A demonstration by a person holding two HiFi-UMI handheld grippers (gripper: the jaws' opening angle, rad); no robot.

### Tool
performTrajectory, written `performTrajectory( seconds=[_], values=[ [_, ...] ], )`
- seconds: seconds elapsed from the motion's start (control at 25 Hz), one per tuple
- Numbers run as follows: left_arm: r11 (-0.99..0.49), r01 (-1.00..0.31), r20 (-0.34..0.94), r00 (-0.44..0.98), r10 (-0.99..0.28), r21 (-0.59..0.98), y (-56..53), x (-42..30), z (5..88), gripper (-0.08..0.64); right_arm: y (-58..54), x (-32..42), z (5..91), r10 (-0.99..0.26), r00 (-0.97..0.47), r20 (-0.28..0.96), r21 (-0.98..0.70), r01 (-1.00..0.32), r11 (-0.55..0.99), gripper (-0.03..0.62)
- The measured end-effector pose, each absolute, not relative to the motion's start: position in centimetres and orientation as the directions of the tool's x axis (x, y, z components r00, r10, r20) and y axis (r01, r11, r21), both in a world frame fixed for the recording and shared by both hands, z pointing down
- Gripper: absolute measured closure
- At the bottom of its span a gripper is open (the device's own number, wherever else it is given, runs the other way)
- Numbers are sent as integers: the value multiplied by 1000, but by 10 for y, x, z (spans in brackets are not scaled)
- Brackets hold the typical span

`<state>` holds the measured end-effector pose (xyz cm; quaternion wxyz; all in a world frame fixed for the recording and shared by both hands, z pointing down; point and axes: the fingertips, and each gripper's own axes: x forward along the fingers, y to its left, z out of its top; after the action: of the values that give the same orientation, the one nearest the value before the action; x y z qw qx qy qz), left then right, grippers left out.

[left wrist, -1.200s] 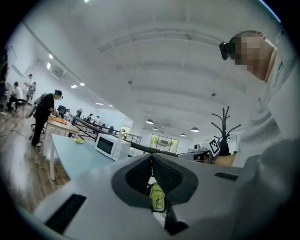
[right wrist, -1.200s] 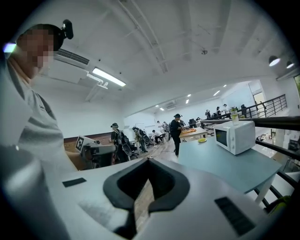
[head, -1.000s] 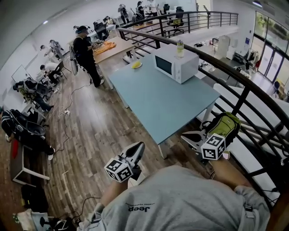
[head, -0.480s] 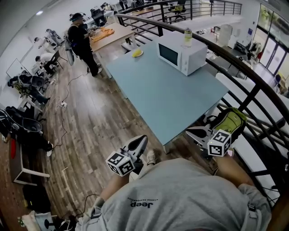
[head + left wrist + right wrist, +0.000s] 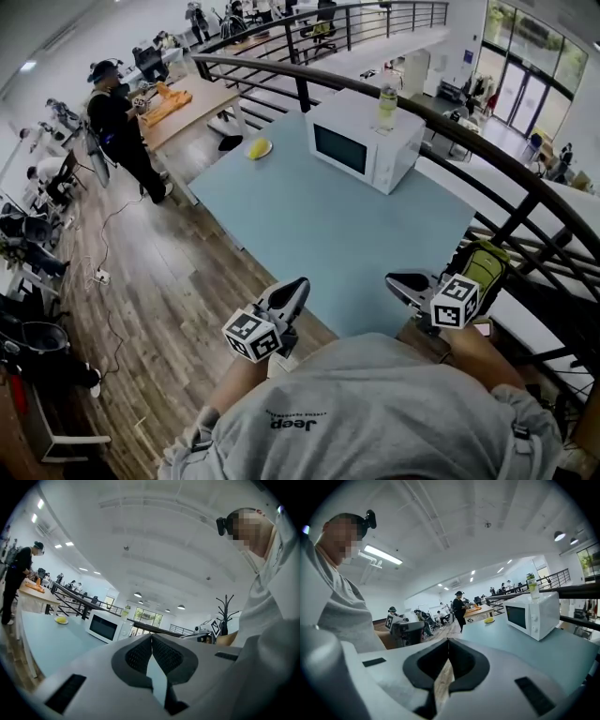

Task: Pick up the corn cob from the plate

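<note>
Right now, the left gripper (image 5: 298,285) and the right gripper (image 5: 397,279) are being held out in front of a person in a grey shirt (image 5: 375,422), near the close end of a big blue-green table (image 5: 319,234). The jaws of the left gripper are being pressed together at the tips, and nothing is being held between them. The jaws of the right gripper are also being pressed together at the tips, and nothing is being gripped there either. The yellow corn cob (image 5: 255,146) is being held up by a small plate (image 5: 268,148) at the far end of the table, close to the far left corner and well apart from both grippers. A white microwave (image 5: 361,141) is being shown on the far right part of the table, and a bottle (image 5: 385,105) is being carried on top of it. A green backpack (image 5: 483,265) is being seen just beside the right gripper, by the black railing (image 5: 506,159). Past the table, a person in dark clothes (image 5: 117,122) is being seen standing at a wooden table (image 5: 202,98).
</note>
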<state>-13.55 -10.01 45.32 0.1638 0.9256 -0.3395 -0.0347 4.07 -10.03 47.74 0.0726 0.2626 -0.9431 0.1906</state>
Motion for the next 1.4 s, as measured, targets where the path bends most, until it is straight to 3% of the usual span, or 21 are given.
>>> performTrajectory(
  seconds=[0.36,0.72,0.88,1.0,1.2,1.4],
  values=[
    [-719,-603,74,781,-620,347,-202,-136,461,540,-149,62,481,-527,-796,297,-330,-604,725,577],
    [-548,-809,188,585,-789,214,-316,-160,446,538,-260,89,465,-500,-826,261,-219,-555,803,575],
    [-427,-865,212,484,-849,265,-395,-204,438,537,-334,39,469,-439,-856,272,-181,-494,850,574],
    [-389,-895,250,437,-864,219,-469,-248,452,498,-404,-18,485,-420,-862,283,-145,-471,870,574],
    [-357,-927,248,374,-893,114,-603,-319,512,417,-536,-100,551,-455,-831,320,-110,-510,853,574],
    [-328,-936,325,351,-878,125,-734,-371,589,357,-666,-186,605,-465,-793,393,-93,-537,838,572]
  ],
)
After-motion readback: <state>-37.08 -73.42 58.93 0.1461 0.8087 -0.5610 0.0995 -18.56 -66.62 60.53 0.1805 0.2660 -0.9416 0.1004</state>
